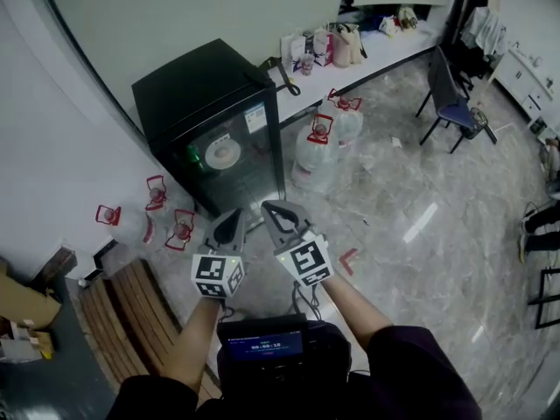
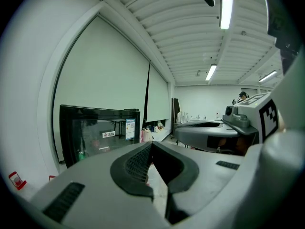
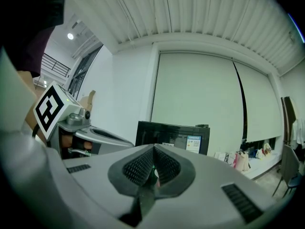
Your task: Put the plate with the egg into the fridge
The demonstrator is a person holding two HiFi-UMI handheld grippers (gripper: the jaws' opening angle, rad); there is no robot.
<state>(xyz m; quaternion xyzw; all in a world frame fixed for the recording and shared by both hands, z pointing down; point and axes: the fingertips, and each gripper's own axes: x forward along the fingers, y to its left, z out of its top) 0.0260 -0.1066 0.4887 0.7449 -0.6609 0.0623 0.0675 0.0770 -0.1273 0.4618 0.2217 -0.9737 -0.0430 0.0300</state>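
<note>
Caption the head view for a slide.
Left gripper and right gripper, shut and empty, face the fridge, a plate visible behind its glass door.

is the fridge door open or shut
Shut: in the head view the glass door sits flush on the fridge, no gap, and a white plate shows behind it.

No legible txt: stickers (image 1: 255, 118) on fridge (image 1: 197, 86) & chest screen (image 1: 262, 346) too blurry.

black fridge (image 1: 199, 90), grey marbled floor (image 1: 411, 169)
</note>
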